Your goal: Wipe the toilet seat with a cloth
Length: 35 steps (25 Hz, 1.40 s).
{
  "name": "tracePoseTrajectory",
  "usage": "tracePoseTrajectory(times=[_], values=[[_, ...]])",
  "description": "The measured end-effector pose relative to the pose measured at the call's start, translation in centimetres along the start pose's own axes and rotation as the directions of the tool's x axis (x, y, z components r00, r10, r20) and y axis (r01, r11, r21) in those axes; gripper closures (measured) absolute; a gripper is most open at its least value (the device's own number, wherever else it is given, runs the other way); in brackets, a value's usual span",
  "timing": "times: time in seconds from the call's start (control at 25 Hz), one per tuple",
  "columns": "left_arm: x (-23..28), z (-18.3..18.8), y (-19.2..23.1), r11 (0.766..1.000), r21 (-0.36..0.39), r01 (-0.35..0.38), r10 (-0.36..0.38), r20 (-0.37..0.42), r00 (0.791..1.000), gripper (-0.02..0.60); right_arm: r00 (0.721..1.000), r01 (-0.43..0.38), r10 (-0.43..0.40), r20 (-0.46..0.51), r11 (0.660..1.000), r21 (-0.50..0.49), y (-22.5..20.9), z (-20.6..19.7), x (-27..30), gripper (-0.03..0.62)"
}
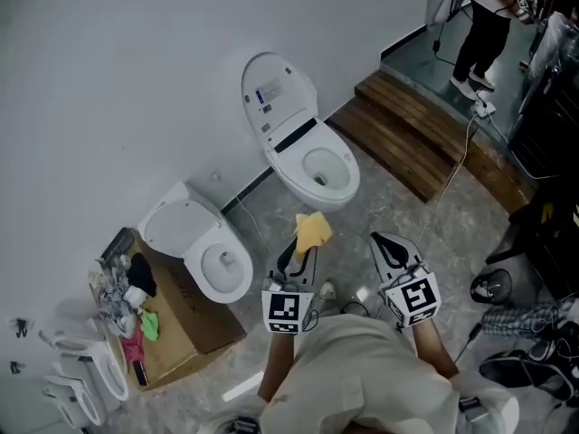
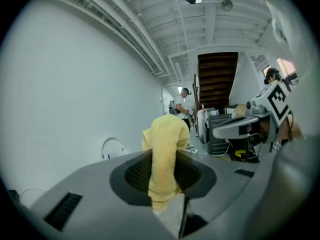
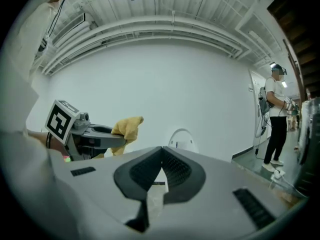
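Note:
A white toilet point(image 1: 308, 156) with its lid raised stands by the wall; its seat point(image 1: 327, 168) rings the bowl. My left gripper point(image 1: 301, 244) is shut on a yellow cloth point(image 1: 313, 230), held up a little short of that toilet's front rim. In the left gripper view the cloth point(image 2: 164, 159) hangs pinched between the jaws. My right gripper point(image 1: 384, 243) hovers beside it to the right, shut with nothing in it, its tips meeting in the right gripper view point(image 3: 161, 165). The lid point(image 3: 181, 138) shows ahead there.
A second white toilet point(image 1: 201, 247) stands at the left beside a cardboard box point(image 1: 172, 328) of rags. Wooden steps point(image 1: 412, 129) lie at the back right, with a cable and a person point(image 1: 484, 21) standing beyond. Dark bags and shoes point(image 1: 529, 333) crowd the right side.

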<state>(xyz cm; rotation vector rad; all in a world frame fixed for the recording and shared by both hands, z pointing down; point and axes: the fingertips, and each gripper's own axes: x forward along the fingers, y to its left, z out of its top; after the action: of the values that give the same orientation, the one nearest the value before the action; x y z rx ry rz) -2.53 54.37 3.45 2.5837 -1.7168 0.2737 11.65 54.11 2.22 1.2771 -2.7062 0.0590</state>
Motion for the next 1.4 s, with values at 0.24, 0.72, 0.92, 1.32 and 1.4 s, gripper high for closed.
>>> tracePoseTrajectory(times=[0.24, 0.72, 0.92, 1.32, 1.4], values=[[2.0, 0.1, 5.8, 1.0, 0.009, 0.018, -0.018, 0.001, 1.0, 0.462, 1.0, 0.025, -0.025, -0.012, 1.0, -0.005, 1.2, 0.8, 5.7, 0.586], [4.7, -0.4, 11.8, 0.999, -0.014, 0.029, -0.028, 0.016, 0.999, 0.462, 0.997, 0.056, -0.056, -0.06, 0.998, -0.007, 1.7, 0.3, 11.5, 0.587], [6.6, -1.4, 12.6, 0.999, -0.038, 0.032, -0.032, -0.011, 0.999, 0.462, 0.995, 0.055, -0.055, -0.08, 0.998, 0.003, 0.6, -0.1, 13.5, 0.586], [13.7, -0.7, 14.7, 1.0, -0.016, -0.006, 0.006, -0.034, 0.999, 0.462, 0.997, 0.018, -0.014, -0.072, 0.999, 0.048, -5.4, -0.8, 19.6, 0.586], [15.7, -0.4, 15.4, 1.0, -0.013, -0.02, 0.019, -0.041, 0.999, 0.462, 0.998, 0.006, -0.003, -0.066, 0.999, 0.054, -7.1, -0.7, 21.3, 0.586]])
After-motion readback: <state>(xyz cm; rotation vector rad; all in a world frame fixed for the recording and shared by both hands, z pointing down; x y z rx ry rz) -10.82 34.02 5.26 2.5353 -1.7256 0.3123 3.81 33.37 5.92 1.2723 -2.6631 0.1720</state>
